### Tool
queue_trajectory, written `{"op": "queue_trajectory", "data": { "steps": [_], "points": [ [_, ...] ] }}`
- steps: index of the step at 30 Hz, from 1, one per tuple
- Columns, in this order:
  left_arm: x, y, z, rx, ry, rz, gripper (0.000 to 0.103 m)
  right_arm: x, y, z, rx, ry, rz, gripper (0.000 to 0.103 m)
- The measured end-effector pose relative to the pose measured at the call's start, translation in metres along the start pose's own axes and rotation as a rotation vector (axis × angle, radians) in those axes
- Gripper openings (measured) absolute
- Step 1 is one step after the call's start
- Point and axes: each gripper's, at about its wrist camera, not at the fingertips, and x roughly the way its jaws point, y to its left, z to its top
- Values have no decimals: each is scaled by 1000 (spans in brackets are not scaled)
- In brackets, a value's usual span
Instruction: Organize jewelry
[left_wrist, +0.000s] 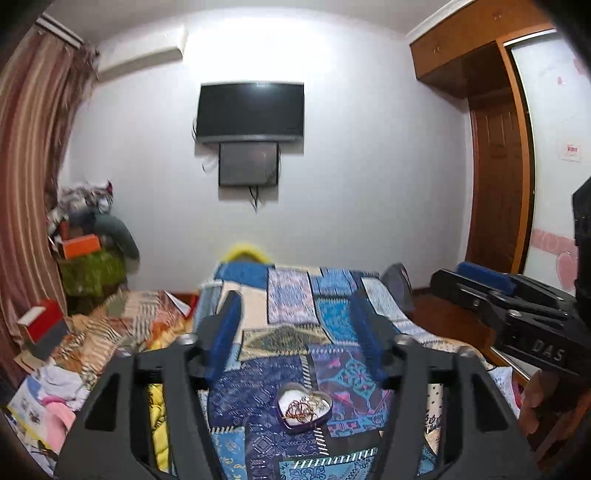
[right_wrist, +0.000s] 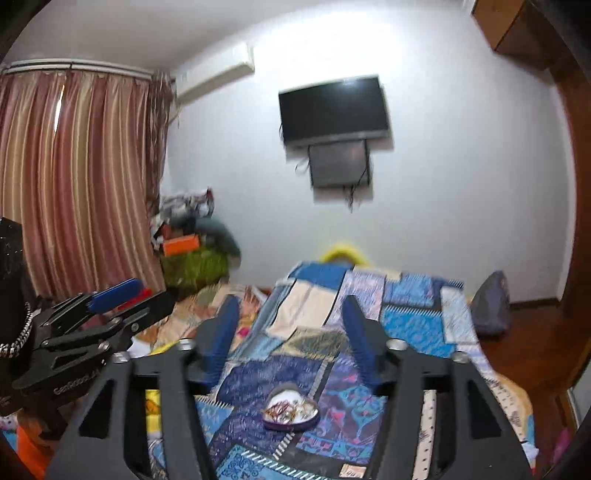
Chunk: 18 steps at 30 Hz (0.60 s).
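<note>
Right now your heart-shaped tin (left_wrist: 305, 410) lies open on the blue patchwork bedspread (left_wrist: 295, 325), holding a tangle of jewelry (left_wrist: 303, 407) with reddish bands and gold-coloured chains. Beyond the bed, a dark television (left_wrist: 251, 112) hangs on the white wall, with striped curtains (right_wrist: 74, 177) to the left. You hold your left gripper (left_wrist: 301, 317) and right gripper (right_wrist: 291, 317) above the tin, fingers spread apart and empty, pointing forward along the bed.
</note>
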Motion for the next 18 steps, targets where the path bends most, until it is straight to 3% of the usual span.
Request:
{"op": "queue_trajectory", "data": {
  "steps": [3, 4, 11, 18],
  "points": [
    [-20, -3, 3, -8, -50, 22, 94, -15, 6, 3, -13, -53, -42, 74],
    [-26, -3, 4, -15, -63, 29, 96, -18, 7, 3, -16, -63, -54, 77],
    [-39, -4, 3, -26, -77, 58, 100, -20, 6, -2, 3, -63, -99, 97],
    [-38, -6, -3, -30, -52, 61, 100, -23, 7, -8, 0, -46, -100, 97]
  ]
}}
